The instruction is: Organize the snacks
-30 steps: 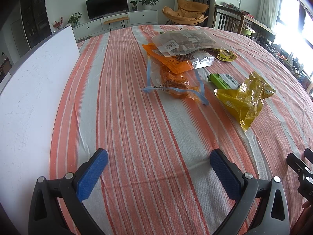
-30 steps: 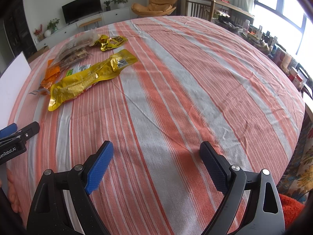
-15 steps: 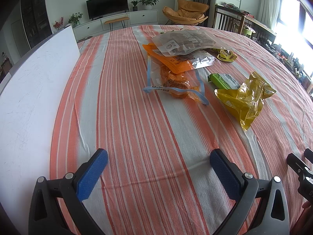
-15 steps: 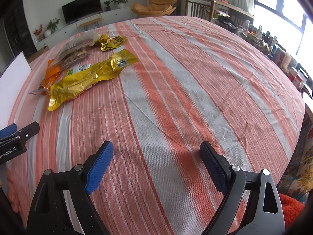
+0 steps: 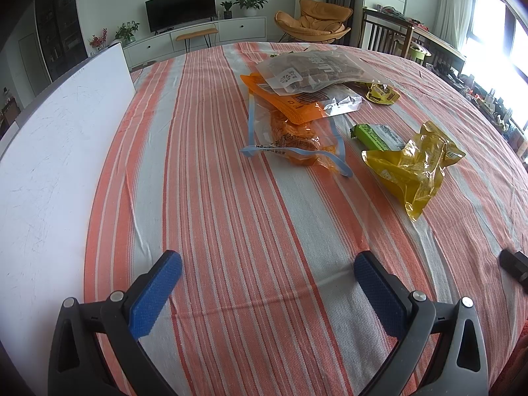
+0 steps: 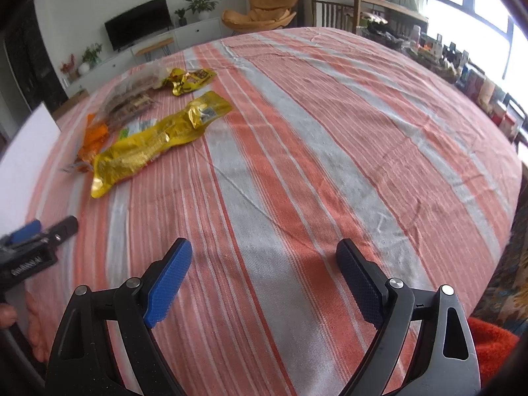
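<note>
Several snack packets lie on the striped tablecloth [image 5: 231, 231]. A long yellow foil bag [image 5: 412, 165] [image 6: 155, 142] lies nearest. Beside it are a green bar [image 5: 376, 137], a clear blue-edged bag of orange snacks [image 5: 293, 145], an orange packet [image 5: 287, 100], a clear bag of brown pieces [image 5: 316, 72] and a small yellow packet [image 5: 382, 94] [image 6: 191, 79]. My left gripper [image 5: 267, 260] is open and empty, well short of the packets. My right gripper [image 6: 264, 247] is open and empty over bare cloth, right of the packets.
A white board [image 5: 56, 151] lies along the table's left side. The left gripper's tip [image 6: 39, 234] shows at the right wrist view's left edge. Chairs and a cluttered shelf [image 6: 478, 76] stand beyond the table's far and right edges.
The right gripper has moved and tilted a little; its view is slightly blurred and the packets sit lower in it. The left gripper has hardly moved. Both stay open.
</note>
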Action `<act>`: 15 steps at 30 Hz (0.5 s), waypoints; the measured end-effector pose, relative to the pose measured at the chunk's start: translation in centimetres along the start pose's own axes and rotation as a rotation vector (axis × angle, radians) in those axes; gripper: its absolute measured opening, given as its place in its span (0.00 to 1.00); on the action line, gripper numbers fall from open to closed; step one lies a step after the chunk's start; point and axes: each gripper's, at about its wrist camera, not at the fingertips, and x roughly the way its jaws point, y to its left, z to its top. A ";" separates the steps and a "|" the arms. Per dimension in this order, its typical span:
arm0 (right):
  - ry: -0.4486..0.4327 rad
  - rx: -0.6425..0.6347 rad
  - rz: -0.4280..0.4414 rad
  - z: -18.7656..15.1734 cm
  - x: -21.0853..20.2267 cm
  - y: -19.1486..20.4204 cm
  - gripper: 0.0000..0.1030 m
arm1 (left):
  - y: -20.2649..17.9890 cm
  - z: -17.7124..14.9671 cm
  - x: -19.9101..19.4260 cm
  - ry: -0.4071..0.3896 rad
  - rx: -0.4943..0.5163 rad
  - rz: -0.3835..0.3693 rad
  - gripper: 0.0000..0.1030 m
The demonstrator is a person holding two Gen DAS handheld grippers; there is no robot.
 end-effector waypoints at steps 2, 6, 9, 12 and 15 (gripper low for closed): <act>-0.013 0.184 0.130 1.0 -0.5 -2.3 0.86 | 0.0 0.0 0.0 0.000 0.000 0.000 1.00; 0.054 0.327 0.273 3.8 1.0 -1.9 0.86 | 0.0 0.0 0.0 0.000 0.000 -0.001 1.00; 0.066 0.247 0.285 7.5 3.0 2.1 0.86 | 0.0 0.0 0.0 -0.001 0.000 -0.002 1.00; 0.123 0.219 0.262 10.1 6.8 5.5 0.77 | 0.0 0.1 0.0 -0.001 0.000 -0.002 1.00; 0.128 0.226 0.178 11.4 9.6 6.6 0.42 | 0.0 0.1 0.0 -0.002 0.001 -0.004 1.00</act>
